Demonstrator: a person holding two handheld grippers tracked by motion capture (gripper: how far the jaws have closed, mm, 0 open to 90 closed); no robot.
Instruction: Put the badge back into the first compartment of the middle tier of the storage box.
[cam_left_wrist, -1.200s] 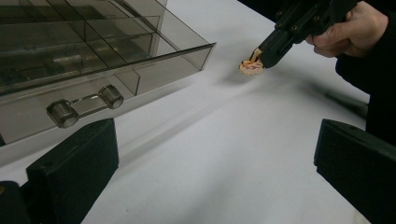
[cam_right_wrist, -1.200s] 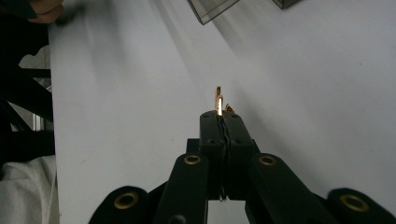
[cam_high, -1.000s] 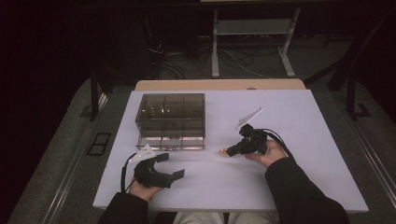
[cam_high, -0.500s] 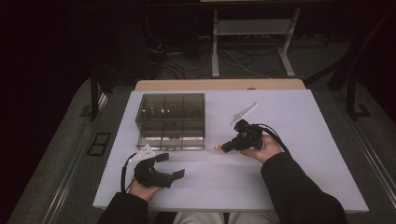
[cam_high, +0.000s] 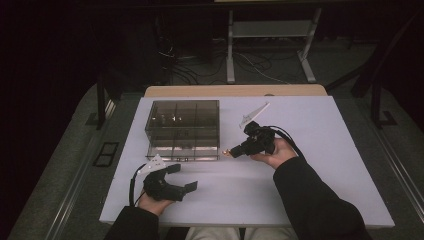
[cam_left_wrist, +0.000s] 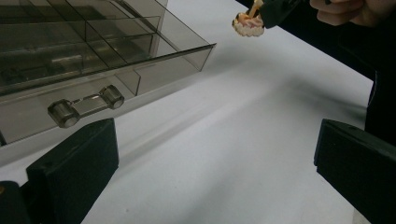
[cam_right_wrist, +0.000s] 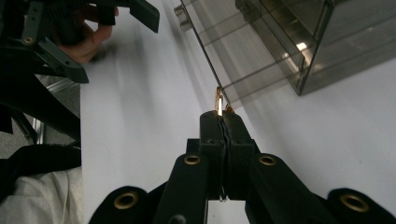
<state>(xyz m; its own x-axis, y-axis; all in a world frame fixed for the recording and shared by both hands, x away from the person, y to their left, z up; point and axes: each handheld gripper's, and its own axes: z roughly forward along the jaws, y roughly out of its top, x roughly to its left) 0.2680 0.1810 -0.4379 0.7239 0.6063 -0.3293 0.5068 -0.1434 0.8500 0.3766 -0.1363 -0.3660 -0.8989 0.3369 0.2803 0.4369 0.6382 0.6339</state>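
A smoky see-through box (cam_high: 182, 122) with compartments stands on the white table (cam_high: 310, 165); its drawer (cam_left_wrist: 140, 70) is pulled out, handle (cam_left_wrist: 86, 105) toward me. My right gripper (cam_high: 236, 150) is shut on a small gold trinket (cam_high: 226, 153) with a pale beaded end (cam_left_wrist: 247, 25), held in the air just off the drawer's right front corner. In the right gripper view the thin gold piece (cam_right_wrist: 218, 100) sticks out past the closed jaws (cam_right_wrist: 223, 119). My left gripper (cam_high: 183, 177) lies open on the table in front of the box, with nothing between its jaws (cam_left_wrist: 210, 135).
A grey three-cornered plate (cam_high: 252, 116) sticks up behind the right hand. The wooden table edge (cam_high: 235, 91) lies beyond the white sheet, with a metal stand (cam_high: 270, 30) and cables on the floor behind. My dark sleeve (cam_high: 310, 200) covers the right front of the table.
The right hand has risen and moved left and away from me, carrying the gold trinket closer to the drawer's corner. The left hand has stayed put.
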